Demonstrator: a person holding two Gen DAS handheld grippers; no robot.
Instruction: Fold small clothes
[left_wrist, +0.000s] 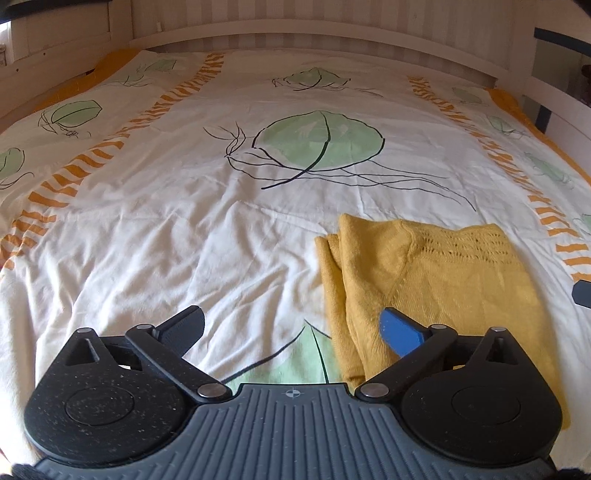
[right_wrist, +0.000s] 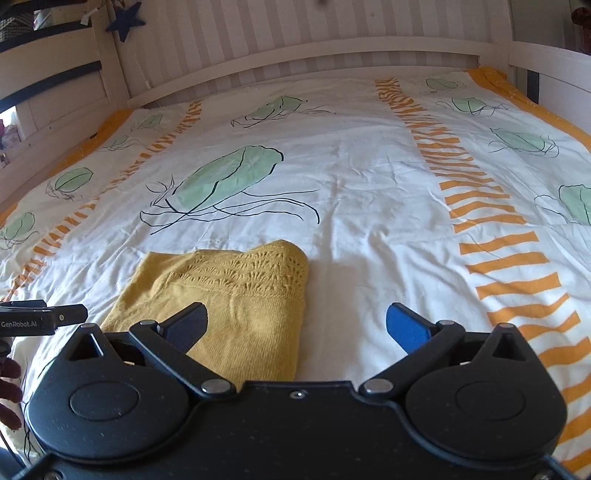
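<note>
Lying folded on the bed's white duvet cover printed with green leaves and orange stripes (left_wrist: 207, 229), the mustard-yellow knitted garment (left_wrist: 436, 280) forms a compact, roughly rectangular bundle with a lacy openwork band across its far end. Its long axis runs from near the cameras away toward the pale wooden headboard (right_wrist: 303, 55).

The left gripper (left_wrist: 293, 328) hangs with its jaws spread wide and nothing between them; the garment sits to its right, its blue finger over the knit's near left edge while its black finger is over bare duvet. The right gripper (right_wrist: 297, 326) is likewise released and empty, and the garment lies to its left, under its black finger. So the bundle sits between the two hands, neither clearly nearer.

Judging by the tidy stacked layers, this piece looks finished. Any further fold or lift would likely need each gripper to move inward toward the bundle's side edges, since both currently straddle rather than face it.
</note>
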